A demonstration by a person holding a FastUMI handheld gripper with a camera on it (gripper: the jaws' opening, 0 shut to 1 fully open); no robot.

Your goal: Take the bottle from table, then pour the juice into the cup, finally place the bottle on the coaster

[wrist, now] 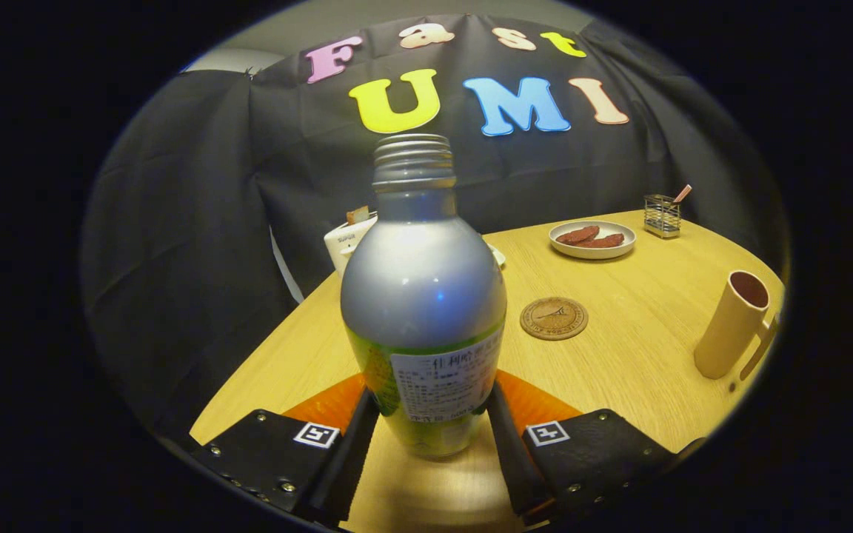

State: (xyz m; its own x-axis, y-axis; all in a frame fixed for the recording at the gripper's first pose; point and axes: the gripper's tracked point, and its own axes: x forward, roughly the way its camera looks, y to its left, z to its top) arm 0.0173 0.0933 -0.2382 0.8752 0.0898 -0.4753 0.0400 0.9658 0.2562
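Desk point(641, 348) is light wood against the black cloth wall; coaster point(554, 318), cup point(731, 323) and plate point(591, 240) sit beyond the fingers. Tool point(432, 426) is narrowed, both fingers pressing the upright, uncapped bottle point(423, 296) near its base.

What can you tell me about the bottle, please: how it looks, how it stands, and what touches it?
The bottle stands upright between the gripper fingers, which press on its lower sides. Its rounded body looks silvery grey, with a green band and a white printed label low down. The threaded neck is open, with no cap. It seems to be plastic. Behind it lies the wooden table.
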